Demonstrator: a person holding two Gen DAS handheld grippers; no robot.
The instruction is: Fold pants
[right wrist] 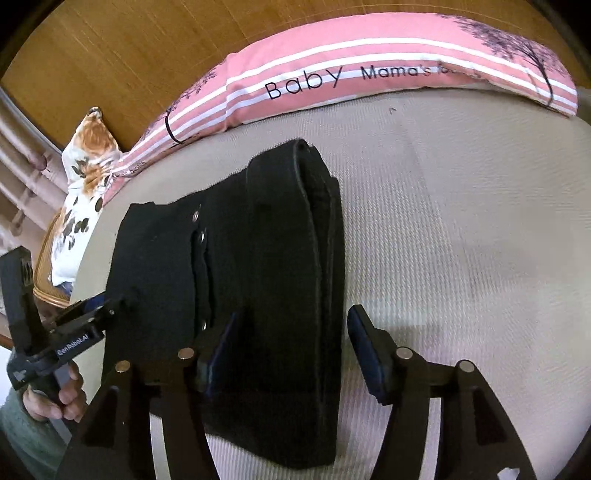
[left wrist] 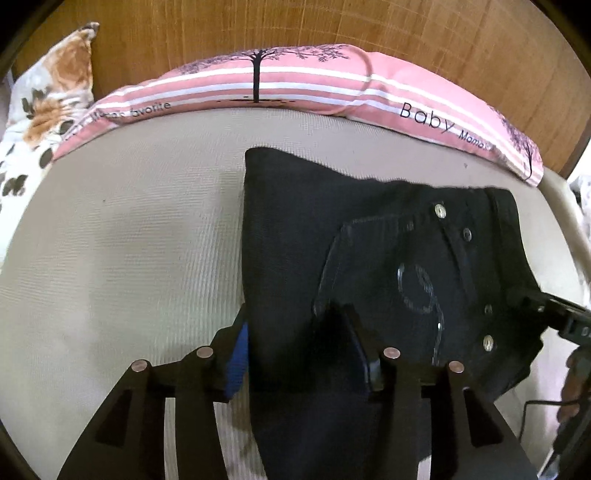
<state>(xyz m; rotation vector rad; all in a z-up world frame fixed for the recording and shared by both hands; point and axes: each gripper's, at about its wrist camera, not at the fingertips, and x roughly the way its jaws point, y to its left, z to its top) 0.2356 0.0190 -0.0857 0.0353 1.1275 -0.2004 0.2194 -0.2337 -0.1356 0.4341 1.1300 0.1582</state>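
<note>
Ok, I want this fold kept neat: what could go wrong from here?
Both grippers stand open with cloth between the jaws: the left gripper over one edge of the black pants, the right gripper over the thick stacked edge. Pulling away could snag a layer and drag the fold open.

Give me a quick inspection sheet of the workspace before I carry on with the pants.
Surface: beige ribbed mattress, bare around the job.
Job's things: black pants folded into a compact stack, rivets showing.
Clutter: pink striped pillow and floral pillow along the headboard.
Grippers: left gripper and right gripper both with jaws open, straddling the stack's edges.
Cables: thin dark cable by the right hand.
Surroundings: wooden headboard.
</note>
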